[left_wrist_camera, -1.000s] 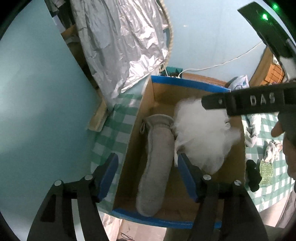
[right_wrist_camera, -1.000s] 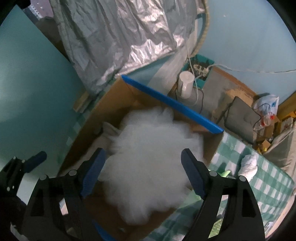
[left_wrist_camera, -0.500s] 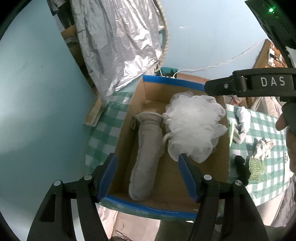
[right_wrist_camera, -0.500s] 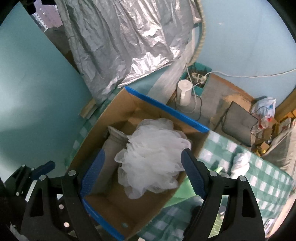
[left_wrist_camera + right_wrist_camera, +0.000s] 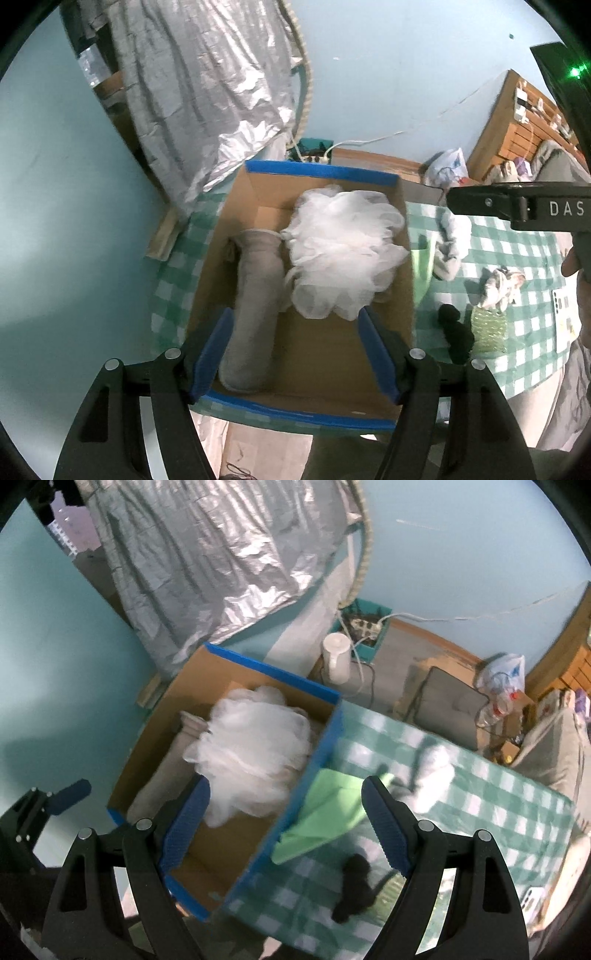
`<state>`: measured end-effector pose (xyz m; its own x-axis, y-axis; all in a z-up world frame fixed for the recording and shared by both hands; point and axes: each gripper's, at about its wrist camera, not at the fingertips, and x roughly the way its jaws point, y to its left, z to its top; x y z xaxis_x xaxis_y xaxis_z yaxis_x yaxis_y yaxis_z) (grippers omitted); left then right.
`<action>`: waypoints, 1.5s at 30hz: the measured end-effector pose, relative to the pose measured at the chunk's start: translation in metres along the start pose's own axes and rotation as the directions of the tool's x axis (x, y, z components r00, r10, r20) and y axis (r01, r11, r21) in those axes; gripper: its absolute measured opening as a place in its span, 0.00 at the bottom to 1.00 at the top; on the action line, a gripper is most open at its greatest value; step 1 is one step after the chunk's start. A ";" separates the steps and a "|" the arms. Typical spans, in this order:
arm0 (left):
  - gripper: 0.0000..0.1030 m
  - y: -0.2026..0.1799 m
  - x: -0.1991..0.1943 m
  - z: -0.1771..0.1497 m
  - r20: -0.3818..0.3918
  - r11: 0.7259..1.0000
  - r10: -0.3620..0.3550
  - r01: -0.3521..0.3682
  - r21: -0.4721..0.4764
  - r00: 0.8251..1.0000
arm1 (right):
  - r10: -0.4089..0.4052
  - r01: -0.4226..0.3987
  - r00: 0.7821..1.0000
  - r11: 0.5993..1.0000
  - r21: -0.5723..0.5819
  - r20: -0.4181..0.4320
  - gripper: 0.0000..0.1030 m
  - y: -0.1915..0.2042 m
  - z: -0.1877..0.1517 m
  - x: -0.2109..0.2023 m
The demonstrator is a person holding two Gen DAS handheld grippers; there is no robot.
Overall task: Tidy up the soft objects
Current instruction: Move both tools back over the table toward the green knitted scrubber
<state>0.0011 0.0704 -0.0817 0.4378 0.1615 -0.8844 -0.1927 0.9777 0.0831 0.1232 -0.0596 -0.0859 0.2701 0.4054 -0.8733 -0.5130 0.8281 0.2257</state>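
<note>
A cardboard box point(image 5: 334, 360) with blue-taped edges stands on the green checked table. In it lie a white mesh bath pouf point(image 5: 343, 251) and a grey rolled sock point(image 5: 256, 306), side by side. The box point(image 5: 155, 746) and pouf point(image 5: 251, 753) also show in the right wrist view. My left gripper point(image 5: 295, 350) is open and empty above the box's near end. My right gripper point(image 5: 284, 823) is open and empty above the box's right wall. A green cloth point(image 5: 325, 812), a white sock point(image 5: 432, 771) and a black soft object point(image 5: 354, 890) lie on the table.
A pale green mesh item point(image 5: 487, 328) and a patterned cloth point(image 5: 498, 286) lie right of the box. A phone point(image 5: 563, 314) lies at the table's right edge. Silver foil sheeting point(image 5: 207, 96) hangs behind. A white jug point(image 5: 338, 661) and power strip sit on the floor.
Both grippers have pulled up and back from the box. The right gripper let the pouf lie in the box and has swung right over the table.
</note>
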 end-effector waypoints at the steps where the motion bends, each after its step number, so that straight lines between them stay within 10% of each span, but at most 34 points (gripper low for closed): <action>1: 0.69 -0.004 -0.001 0.000 0.000 1.000 -0.003 0.003 0.007 1.000 | -0.004 0.004 1.000 1.000 0.005 0.000 0.81 -0.005 -0.003 -0.002; 45: 0.79 -0.153 0.049 -0.007 -0.201 0.956 -0.115 0.163 0.243 0.973 | -0.102 0.147 0.982 0.942 0.303 -0.159 0.81 -0.152 -0.144 0.003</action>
<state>0.0463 -0.0720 -0.1411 0.2720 0.0179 -0.9621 0.1003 0.9939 0.0469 0.0848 -0.2399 -0.1851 0.1881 0.2518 -0.9493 -0.1968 0.9566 0.2148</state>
